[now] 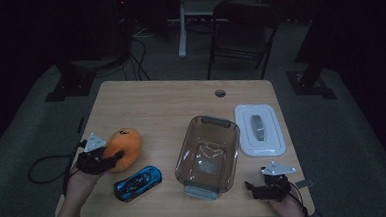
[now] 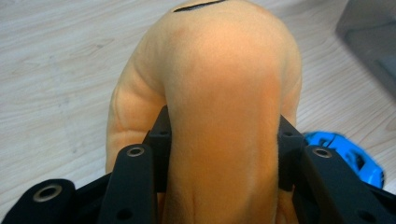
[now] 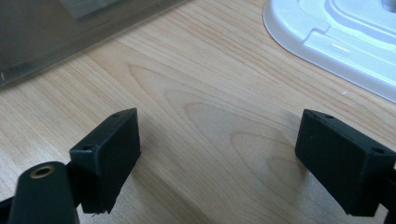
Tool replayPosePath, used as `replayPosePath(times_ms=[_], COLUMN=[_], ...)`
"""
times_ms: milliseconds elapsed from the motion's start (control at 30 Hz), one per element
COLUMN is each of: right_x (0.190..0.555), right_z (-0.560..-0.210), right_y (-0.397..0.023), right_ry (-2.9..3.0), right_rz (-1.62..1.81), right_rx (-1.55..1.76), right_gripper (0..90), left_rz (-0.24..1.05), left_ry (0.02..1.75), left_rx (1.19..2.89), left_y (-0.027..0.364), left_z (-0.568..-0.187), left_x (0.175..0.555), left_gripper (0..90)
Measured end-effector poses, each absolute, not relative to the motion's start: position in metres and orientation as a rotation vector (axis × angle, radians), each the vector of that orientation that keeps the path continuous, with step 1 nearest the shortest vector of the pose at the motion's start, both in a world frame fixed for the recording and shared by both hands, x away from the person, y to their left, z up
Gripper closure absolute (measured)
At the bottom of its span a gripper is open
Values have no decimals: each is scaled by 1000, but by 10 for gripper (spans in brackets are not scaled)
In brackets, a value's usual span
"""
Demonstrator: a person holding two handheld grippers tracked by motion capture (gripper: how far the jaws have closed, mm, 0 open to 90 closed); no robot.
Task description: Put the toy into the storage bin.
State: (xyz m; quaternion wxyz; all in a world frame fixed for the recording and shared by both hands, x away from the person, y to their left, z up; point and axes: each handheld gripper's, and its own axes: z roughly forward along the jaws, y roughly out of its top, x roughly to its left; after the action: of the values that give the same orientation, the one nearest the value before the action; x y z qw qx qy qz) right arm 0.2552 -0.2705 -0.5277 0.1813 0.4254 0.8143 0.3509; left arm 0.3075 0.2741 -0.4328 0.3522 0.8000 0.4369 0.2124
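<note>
Black jaws of the left gripper [image 2: 223,154] rise closest in the left gripper view, clamped on a fold of the orange plush toy [image 2: 210,93], whose fabric bulges between and above the pads. That pinch suggests the toy is soft and light, unlikely to break, though it would probably sag or twist if taken by a thin fold; a deep bite through the middle of the body, as here, looks the safer hold. In the high view the toy [image 1: 124,148] sits at the left of the wooden table [image 1: 160,100], with the left gripper [image 1: 103,158] on its near side and the blue toy car [image 1: 138,182] just in front. That overview also shows the clear plastic container [image 1: 207,155] at centre and its white lid [image 1: 259,130] lying beside it. Only the left gripper view reveals how far the plush dents under the pads. At the right edge the right gripper [image 1: 257,187] hovers with jaws apart; its own view shows bare wood between the pads [image 3: 112,154], holding nothing.
</note>
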Motion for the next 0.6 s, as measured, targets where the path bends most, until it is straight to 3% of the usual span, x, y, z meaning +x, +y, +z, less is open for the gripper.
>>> replayPosePath(times_ms=[600], right_x=[255], right_z=[-528], right_y=[-271], right_ry=[2299], right_rz=[991], right_rx=[1202], right_gripper=[137], left_rz=[543], left_ry=[921], left_rx=[2082], left_y=[231], left_z=[-385], left_x=[320], left_gripper=[573])
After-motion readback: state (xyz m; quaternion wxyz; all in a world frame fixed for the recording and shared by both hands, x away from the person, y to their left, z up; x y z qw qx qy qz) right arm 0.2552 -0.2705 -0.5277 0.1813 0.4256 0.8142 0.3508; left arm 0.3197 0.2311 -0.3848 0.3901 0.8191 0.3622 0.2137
